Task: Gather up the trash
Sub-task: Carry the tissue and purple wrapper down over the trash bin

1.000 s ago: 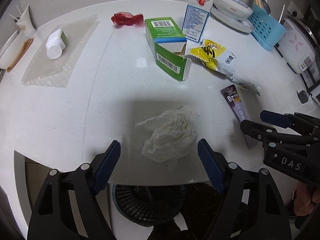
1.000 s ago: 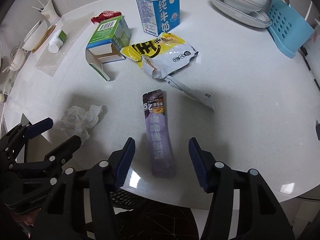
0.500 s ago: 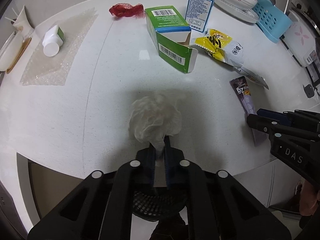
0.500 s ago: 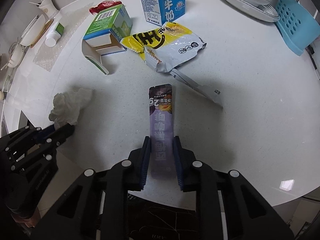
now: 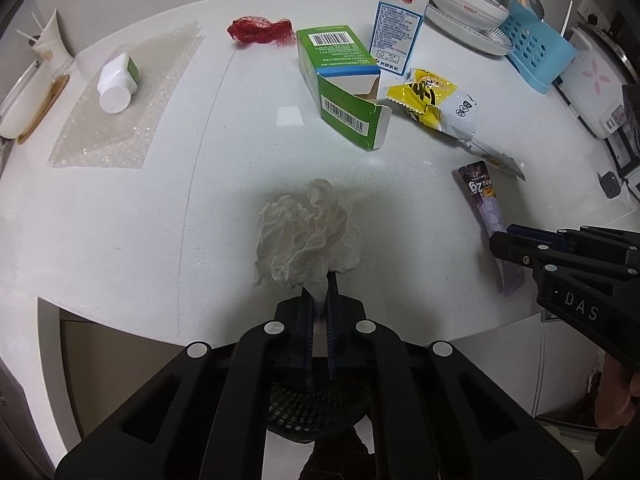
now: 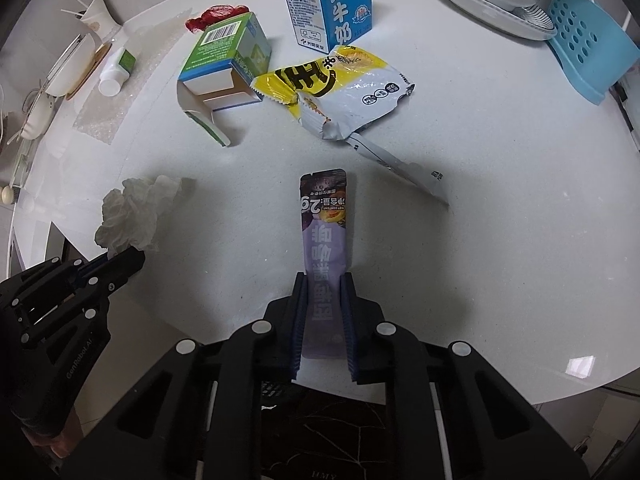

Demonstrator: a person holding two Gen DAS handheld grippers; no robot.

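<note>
While pinched, purple sachet (image 6: 323, 240) points away (lengthwise) | tissue (image 5: 308, 240) crumpled

Black mesh bin (image 5: 316, 408) under the surface (image 5: 120, 240) edge: largely hidden behind the left tool (image 5: 319, 292). Milk carton (image 6: 326, 0) top cut off in the right wrist view. Sachet (image 6: 325, 248) lower end obscured between tool pads.

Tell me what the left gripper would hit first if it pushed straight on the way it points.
Holding the crumpled tissue, the left gripper points steeply down at the white table near its front edge. The tissue, then the tabletop, would likely meet first, though depth is hard to judge.
</note>
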